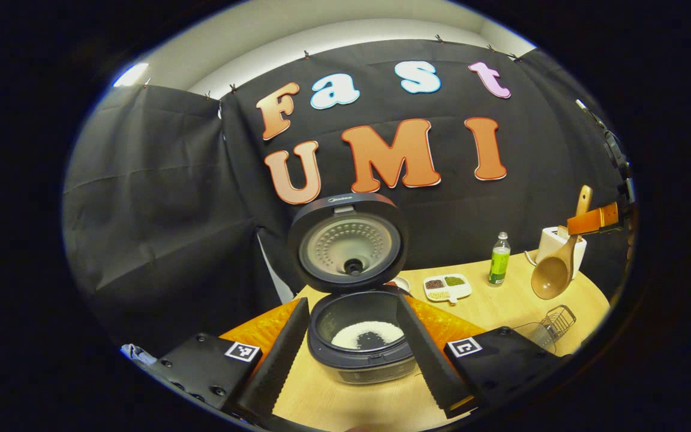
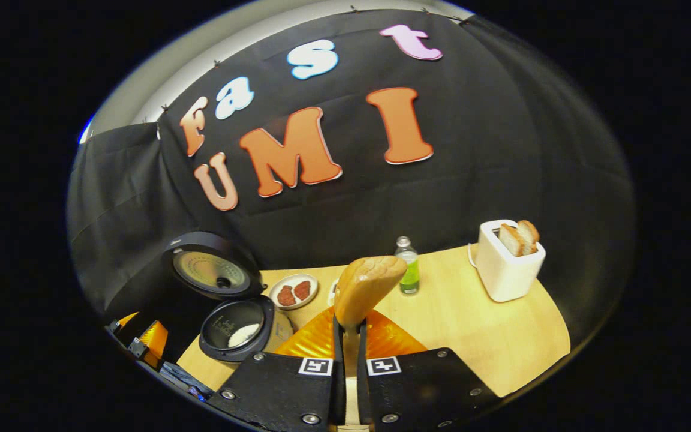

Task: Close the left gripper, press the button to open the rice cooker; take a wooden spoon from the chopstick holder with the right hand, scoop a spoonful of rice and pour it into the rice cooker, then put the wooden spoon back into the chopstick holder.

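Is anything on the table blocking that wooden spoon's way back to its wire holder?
Nothing visible does. The right gripper holds the wooden spoon in the air near the white toaster; the small wire chopstick holder stands below on open wooden table.

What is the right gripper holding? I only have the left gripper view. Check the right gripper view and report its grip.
Observer: The right gripper has both fingers pressed on the handle of the wooden spoon, with the bowl pointing up.
Operator: Now tell me what's in the toaster. The spoon blocks it here.
Observer: The white toaster holds bread slices sticking up from its top.
Operator: Report what's on that dish behind the rice cooker.
Observer: The small plate carries two reddish-brown pieces and stands beside the open rice cooker.
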Demonstrator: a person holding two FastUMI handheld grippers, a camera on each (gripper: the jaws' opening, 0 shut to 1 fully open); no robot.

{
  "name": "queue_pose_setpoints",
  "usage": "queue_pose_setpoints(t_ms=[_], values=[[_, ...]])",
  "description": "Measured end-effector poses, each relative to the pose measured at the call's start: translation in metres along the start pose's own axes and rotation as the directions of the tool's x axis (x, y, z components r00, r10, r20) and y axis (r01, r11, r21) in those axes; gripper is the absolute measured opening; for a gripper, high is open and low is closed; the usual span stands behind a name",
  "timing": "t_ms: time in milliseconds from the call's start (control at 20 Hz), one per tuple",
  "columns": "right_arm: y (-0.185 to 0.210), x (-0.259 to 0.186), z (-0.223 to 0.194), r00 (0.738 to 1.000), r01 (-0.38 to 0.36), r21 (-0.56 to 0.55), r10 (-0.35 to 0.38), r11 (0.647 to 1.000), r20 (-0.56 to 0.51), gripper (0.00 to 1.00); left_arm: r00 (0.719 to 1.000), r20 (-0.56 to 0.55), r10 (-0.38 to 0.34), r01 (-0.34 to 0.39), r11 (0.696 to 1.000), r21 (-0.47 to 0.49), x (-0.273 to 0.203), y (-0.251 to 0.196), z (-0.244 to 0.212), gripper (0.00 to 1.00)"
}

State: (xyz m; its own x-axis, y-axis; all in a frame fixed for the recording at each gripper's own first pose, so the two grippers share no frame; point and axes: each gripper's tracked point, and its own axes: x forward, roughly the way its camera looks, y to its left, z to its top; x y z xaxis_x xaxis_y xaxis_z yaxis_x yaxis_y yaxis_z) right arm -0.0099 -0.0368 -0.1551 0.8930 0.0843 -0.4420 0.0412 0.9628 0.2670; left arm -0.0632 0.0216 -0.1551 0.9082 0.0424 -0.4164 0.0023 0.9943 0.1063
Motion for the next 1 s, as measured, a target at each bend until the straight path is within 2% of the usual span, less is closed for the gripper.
queue_pose_setpoints(t_ms=[150, 200, 250, 350, 400, 450, 700, 950, 1000], values=[[-0.037, -0.010, -0.013, 0.997, 0.070, 0.030, -0.070, 0.997, -0.013, 0.07, 1.000, -0.005, -0.023, 0.023, 1.000, 0.014, 0.008, -0.012, 0.004, 0.98], [-0.045, -0.013, -0.017, 0.996, 0.083, 0.035, -0.083, 0.996, -0.014, 0.07, 1.000, -0.002, -0.026, 0.026, 0.999, 0.020, 0.010, -0.014, 0.008, 0.89], [-0.052, -0.015, -0.023, 0.995, 0.095, 0.040, -0.095, 0.995, -0.020, 0.07, 1.000, 0.000, -0.029, 0.029, 0.999, 0.023, 0.013, -0.017, 0.010, 0.98], [-0.066, -0.014, -0.037, 0.992, 0.125, 0.054, -0.123, 0.991, -0.036, 0.07, 0.999, -0.003, -0.033, 0.033, 0.999, 0.018, 0.015, -0.024, 0.012, 0.98], [-0.074, -0.011, -0.046, 0.989, 0.144, 0.062, -0.141, 0.988, -0.052, 0.07, 0.999, -0.012, -0.037, 0.037, 0.999, 0.017, 0.016, -0.029, 0.010, 0.89], [-0.081, -0.008, -0.054, 0.986, 0.160, 0.068, -0.156, 0.985, -0.063, 0.07, 0.999, -0.022, -0.041, 0.041, 0.999, 0.026, 0.016, -0.035, 0.007, 0.89], [-0.098, 0.006, -0.084, 0.979, 0.181, 0.078, -0.171, 0.980, -0.113, 0.07, 0.997, -0.046, -0.060, 0.064, 0.994, 0.089, 0.012, -0.051, 0.002, 0.89], [-0.100, 0.022, -0.113, 0.974, 0.175, 0.089, -0.160, 0.980, -0.159, 0.07, 0.998, -0.048, -0.027, 0.032, 0.994, 0.107, 0.009, -0.048, 0.002, 0.89], [-0.100, 0.024, -0.117, 0.973, 0.176, 0.090, -0.159, 0.980, -0.169, 0.07, 0.999, -0.048, -0.021, 0.026, 0.993, 0.111, 0.007, -0.047, 0.002, 0.98]])
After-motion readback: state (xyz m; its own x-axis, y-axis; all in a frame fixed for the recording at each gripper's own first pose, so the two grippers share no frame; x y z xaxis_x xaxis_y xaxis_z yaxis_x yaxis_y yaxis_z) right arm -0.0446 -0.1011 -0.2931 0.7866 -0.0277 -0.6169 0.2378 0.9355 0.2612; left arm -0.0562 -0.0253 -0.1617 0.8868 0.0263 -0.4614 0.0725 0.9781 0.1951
